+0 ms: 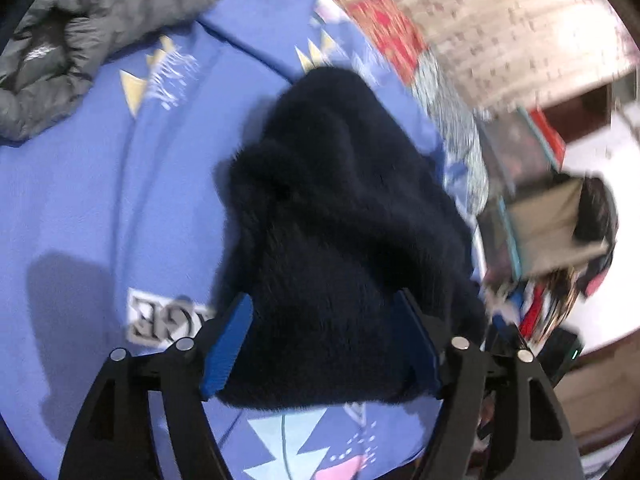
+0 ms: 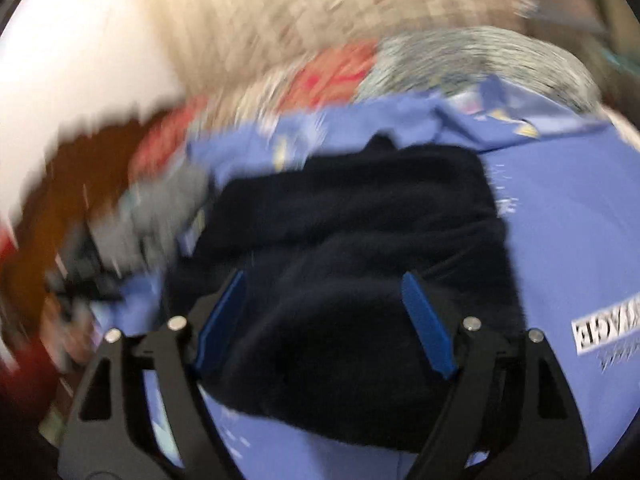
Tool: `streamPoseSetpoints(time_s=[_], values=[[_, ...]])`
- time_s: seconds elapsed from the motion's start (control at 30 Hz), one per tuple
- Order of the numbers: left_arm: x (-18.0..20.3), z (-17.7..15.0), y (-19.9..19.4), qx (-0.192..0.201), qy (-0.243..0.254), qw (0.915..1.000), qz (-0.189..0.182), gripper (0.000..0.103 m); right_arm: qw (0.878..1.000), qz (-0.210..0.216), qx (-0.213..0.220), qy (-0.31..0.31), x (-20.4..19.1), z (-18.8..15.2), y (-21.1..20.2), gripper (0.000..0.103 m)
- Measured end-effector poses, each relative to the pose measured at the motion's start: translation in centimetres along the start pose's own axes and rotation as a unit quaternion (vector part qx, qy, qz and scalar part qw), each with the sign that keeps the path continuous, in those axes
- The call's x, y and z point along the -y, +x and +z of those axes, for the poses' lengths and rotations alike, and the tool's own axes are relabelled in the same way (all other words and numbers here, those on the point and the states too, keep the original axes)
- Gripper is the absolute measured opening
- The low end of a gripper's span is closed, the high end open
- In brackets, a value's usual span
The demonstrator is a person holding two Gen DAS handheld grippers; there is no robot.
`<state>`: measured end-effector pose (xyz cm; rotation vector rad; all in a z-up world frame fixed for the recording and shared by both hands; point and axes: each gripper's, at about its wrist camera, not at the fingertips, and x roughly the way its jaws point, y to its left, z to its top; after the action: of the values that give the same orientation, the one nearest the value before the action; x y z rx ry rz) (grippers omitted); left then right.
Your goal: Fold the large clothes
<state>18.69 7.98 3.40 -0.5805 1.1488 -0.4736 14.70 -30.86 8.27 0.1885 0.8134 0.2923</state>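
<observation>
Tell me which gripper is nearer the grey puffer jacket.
Left. The left gripper straddles the dark fleece garment with the grey puffer jacket in view beyond it. The right gripper is also over the fleece; its view shows no jacket.

L gripper (image 1: pixel 324 344) & R gripper (image 2: pixel 326 324) fingers apart

A dark navy fleece garment (image 1: pixel 344 240) lies on a periwinkle-blue bedsheet (image 1: pixel 72 200) printed with pale yellow triangles (grey puffer jacket (image 1: pixel 80 20) at ten o'clock), between blue gripper pads (image 1: pixel 228 344).
</observation>
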Motion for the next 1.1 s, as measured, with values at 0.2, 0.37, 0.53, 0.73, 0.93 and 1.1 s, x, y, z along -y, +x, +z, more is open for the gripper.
streamPoseSetpoints(time_s=[0.2,0.37,0.53,0.73,0.93,1.1], values=[[0.9,-2.0,3.3,-0.044,0.052,0.9958,0.060,0.033,0.998,-0.046,0.013,0.035,0.7,0.8,1.1,0.006],[-0.2,-1.6,3.2,-0.041,0.034,0.9955,0.079,0.032,0.984,-0.123,0.042,0.124,5.9,1.7,2.7,0.012],[0.0,-1.8,3.1,-0.045,0.041,0.9930,0.101,0.032,0.984,-0.081,0.008,0.159,7.9,-1.3,6.1,0.053],[0.0,-1.9,1.9,-0.047,0.017,0.9968,0.063,0.043,0.977,-0.009,0.111,0.180,8.1,-3.6,-3.3,0.086],[0.0,-2.3,2.2,-0.041,-0.003,0.9986,0.033,0.070,0.963,-0.070,0.085,0.245,13.0,-8.7,-6.1,0.086],[1.1,-2.5,3.9,-0.048,0.023,0.9966,0.063,0.032,0.974,-0.054,0.009,0.221,12.1,-9.1,-2.2,0.035]])
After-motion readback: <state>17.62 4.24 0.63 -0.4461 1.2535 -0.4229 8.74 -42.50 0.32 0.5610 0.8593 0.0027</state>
